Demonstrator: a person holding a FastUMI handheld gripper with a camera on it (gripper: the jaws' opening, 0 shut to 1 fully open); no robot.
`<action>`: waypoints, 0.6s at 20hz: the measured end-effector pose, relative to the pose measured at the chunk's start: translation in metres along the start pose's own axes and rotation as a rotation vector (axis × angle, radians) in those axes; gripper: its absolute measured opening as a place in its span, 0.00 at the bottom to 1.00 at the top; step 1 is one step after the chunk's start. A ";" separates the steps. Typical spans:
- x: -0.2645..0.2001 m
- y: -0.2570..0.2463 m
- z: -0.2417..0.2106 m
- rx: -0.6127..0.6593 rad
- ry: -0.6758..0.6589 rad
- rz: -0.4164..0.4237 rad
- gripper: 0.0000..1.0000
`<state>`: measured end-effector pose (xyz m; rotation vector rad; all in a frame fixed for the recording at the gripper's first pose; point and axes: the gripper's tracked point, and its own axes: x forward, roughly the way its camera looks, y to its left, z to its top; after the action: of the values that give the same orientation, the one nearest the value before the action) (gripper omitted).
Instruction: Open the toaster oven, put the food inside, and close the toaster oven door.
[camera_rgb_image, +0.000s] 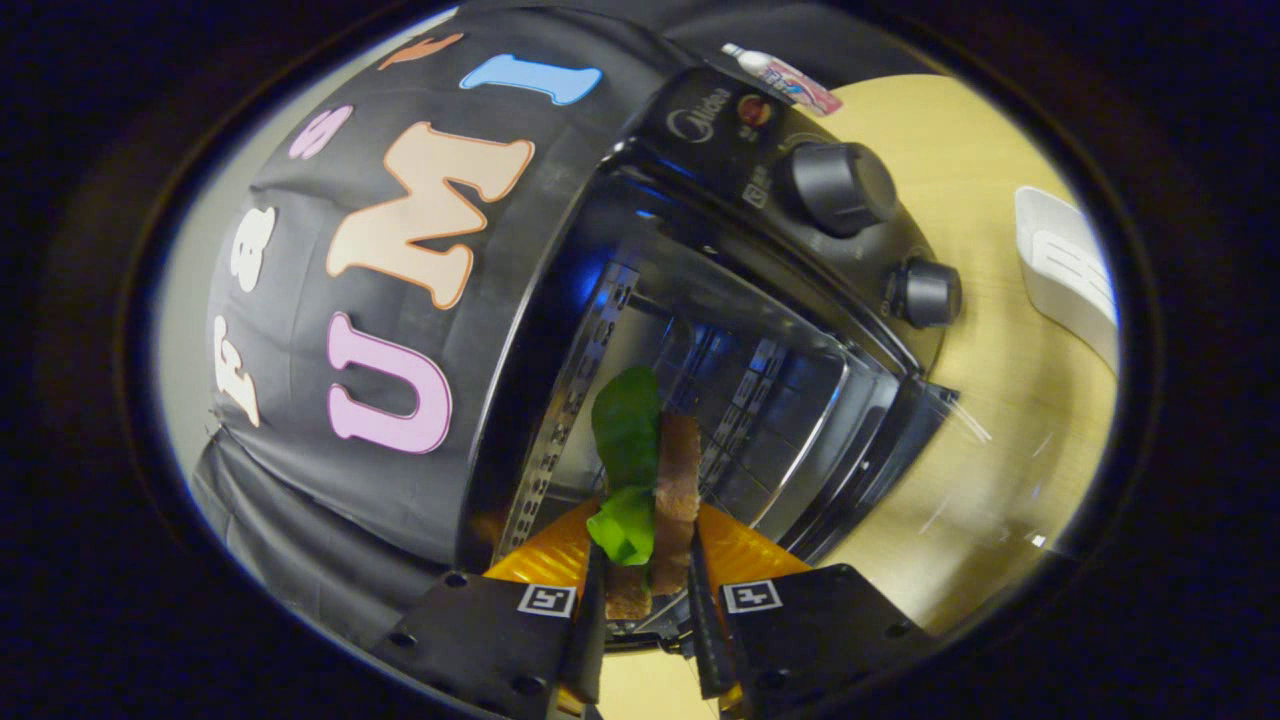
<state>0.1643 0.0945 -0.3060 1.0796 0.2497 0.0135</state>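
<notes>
The gripper (648, 585) has its two fingers clamped from either side on a toy sandwich (655, 490) made of brown bread-like slabs with a green lettuce leaf pressed against them. The sandwich stands on edge between the fingers and sticks out forward past their tips, the leaf on the left face and the brown slab on the right.

Just ahead of the fingers is a black toaster oven (720, 330) with a shiny metal interior, seen strongly tilted because the gripper is rolled to one side. Its glass door (880, 440) is swung open and lies to the right of the sandwich, its edge reaching toward the right finger. The open cavity (700, 390) is directly beyond the sandwich, and the far end of the food overlaps the mouth of that cavity; a perforated metal rail (575, 400) of the oven wall runs along just left of the leaf. Whether the sandwich rests on anything inside cannot be told.

Further beyond and to the right, on the oven's control panel, sit two round black knobs (840, 188), one larger than the other. The oven stands on a pale wooden table (1000, 400). Well to the right of the fingers a white rectangular object (1065, 270) lies on that table, and beyond the oven's top a small white and red packet (785, 78) lies near the table's far rim.
</notes>
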 end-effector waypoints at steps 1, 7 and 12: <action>0.005 -0.002 0.001 -0.029 -0.011 -0.016 0.41; 0.007 -0.008 0.010 -0.212 -0.055 -0.093 0.47; 0.003 -0.013 0.015 -0.281 -0.079 -0.132 0.67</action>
<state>0.1693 0.0760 -0.3113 0.7808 0.2396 -0.1090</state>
